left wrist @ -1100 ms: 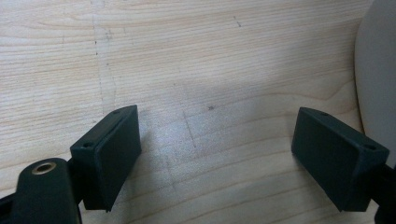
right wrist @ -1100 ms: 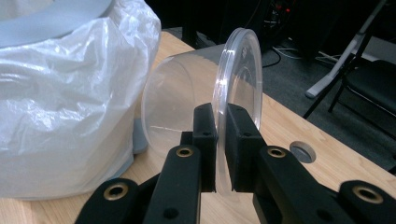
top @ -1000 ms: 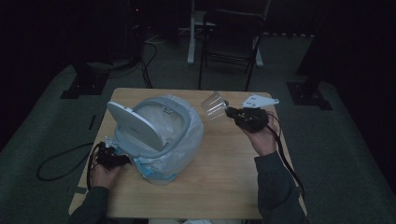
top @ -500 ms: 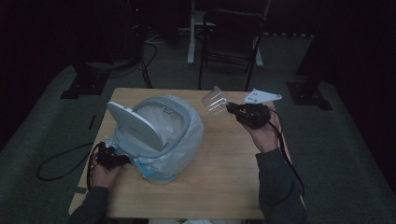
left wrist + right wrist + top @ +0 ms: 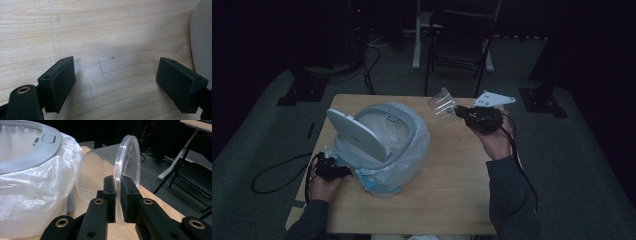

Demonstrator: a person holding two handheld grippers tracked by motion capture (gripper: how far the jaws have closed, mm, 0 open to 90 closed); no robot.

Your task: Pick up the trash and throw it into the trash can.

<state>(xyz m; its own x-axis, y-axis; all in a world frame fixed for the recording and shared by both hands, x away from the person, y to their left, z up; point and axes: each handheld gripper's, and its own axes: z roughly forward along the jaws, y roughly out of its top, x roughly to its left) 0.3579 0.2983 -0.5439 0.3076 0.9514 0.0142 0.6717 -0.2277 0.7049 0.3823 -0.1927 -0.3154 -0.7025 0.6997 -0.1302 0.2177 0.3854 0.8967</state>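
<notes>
The right tool (image 5: pixel 458 112), clenched on a clear plastic cup (image 5: pixel 442 104), has lifted it slightly toward the open lined bin (image 5: pixel 384 140); the left tool (image 5: pixel 116 82) rests released on the bench (image 5: pixel 452 190).

The right claw (image 5: pixel 118 202) pinches the wall of a clear plastic cup (image 5: pixel 110 177) lying sideways, beside a grey-rimmed bin lined with a white plastic bag (image 5: pixel 37 182) on the pale wooden desk (image 5: pixel 155 205); a dark chair (image 5: pixel 197 178), probably folding, stands beyond

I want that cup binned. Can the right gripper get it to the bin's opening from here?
Probably yes: the right gripper grips the cup, the bin lid stands open, and nothing lies between.
</notes>
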